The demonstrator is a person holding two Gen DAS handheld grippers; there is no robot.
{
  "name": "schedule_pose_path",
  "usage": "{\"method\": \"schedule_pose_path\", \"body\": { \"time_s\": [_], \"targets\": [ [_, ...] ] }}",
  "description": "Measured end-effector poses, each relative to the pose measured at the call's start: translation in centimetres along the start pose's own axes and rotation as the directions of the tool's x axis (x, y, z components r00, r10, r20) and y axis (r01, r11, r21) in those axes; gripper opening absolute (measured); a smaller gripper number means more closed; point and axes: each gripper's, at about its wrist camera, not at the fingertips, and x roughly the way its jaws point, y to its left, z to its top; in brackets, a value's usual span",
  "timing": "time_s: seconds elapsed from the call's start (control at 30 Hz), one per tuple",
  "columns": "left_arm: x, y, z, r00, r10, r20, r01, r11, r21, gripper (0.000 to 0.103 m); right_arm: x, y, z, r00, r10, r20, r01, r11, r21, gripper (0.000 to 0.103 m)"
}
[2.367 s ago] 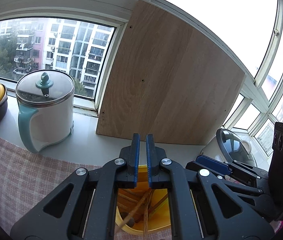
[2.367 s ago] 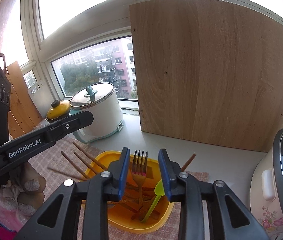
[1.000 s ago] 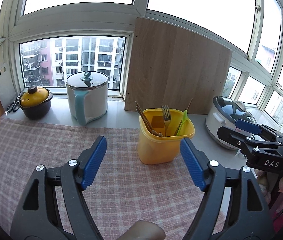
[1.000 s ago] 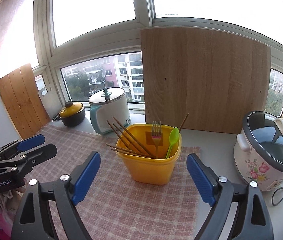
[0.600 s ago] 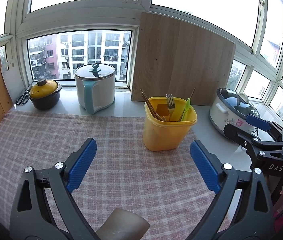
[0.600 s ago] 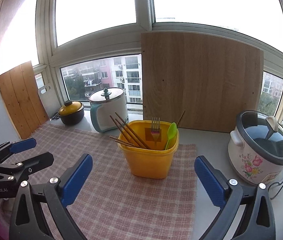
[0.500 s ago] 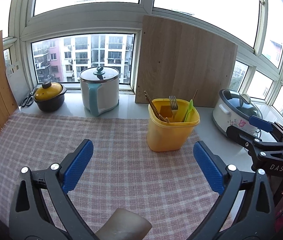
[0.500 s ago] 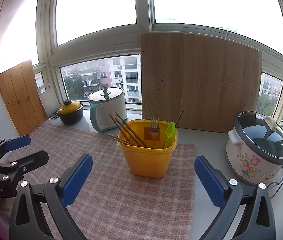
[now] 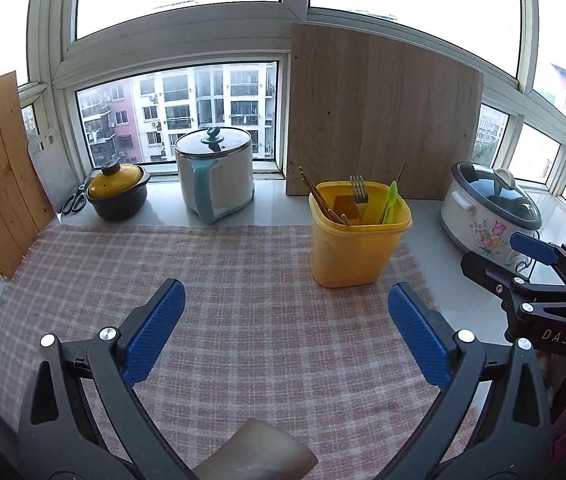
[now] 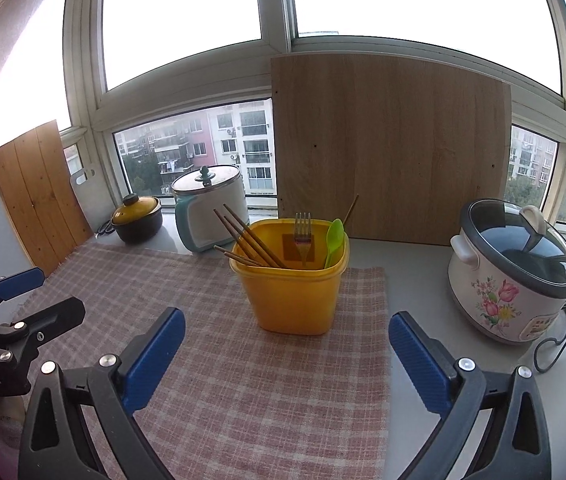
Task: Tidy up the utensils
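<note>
- Utensils, namely a fork (image 10: 303, 236), a green spoon (image 10: 334, 240) and several chopsticks (image 10: 251, 240), stand in a yellow tub (image 10: 295, 296) on the checked cloth (image 10: 243, 380), just ahead of both grippers.
- The left gripper (image 9: 283, 332) has just been opening; its jaws now stand wide apart, nothing between them, over the cloth and short of the tub.
- The right gripper (image 10: 283, 344) has likewise just been opening and gapes wide, holding nothing, with the tub ahead between its blue pads.
- Each gripper shows at the edge of the other's view, well apart from the tub.
- A rice cooker (image 10: 515, 272) sits right of the cloth on the bare counter.
- Behind the tub a wooden board (image 10: 387, 148) leans against the window.
- Left of it stand a white pot with a teal handle (image 9: 215, 176) and a small yellow-lidded pot (image 9: 117, 190).
</note>
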Motion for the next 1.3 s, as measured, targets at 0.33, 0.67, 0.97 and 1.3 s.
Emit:
{"method": "schedule_pose_path", "body": {
  "time_s": [0.33, 0.67, 0.97, 1.3],
  "targets": [
    [0.16, -0.08, 0.2, 1.0, 0.003, 0.012, -0.003, 1.0, 0.001, 0.103, 0.22, -0.26, -0.11, 1.0, -0.011, -0.002, 0.011, 1.0, 0.013, 0.103],
    [0.05, 0.11, 0.49, 1.0, 0.005, 0.017, -0.005, 1.0, 0.0, 0.103, 0.36, 0.1, 0.02, 1.0, -0.01, -0.002, 0.01, 1.0, 0.009, 0.103],
    [0.22, 0.15, 0.65, 1.0, 0.016, 0.012, -0.016, 1.0, 0.007, 0.103, 0.6, 0.14, 0.06, 1.0, -0.011, -0.004, 0.011, 1.0, 0.008, 0.103],
    [0.3, 0.2, 0.76, 1.0, 0.021, 0.013, -0.021, 1.0, 0.011, 0.103, 0.83, 0.06, 0.07, 1.0, -0.01, -0.006, 0.01, 1.0, 0.012, 0.103]
  ]
}}
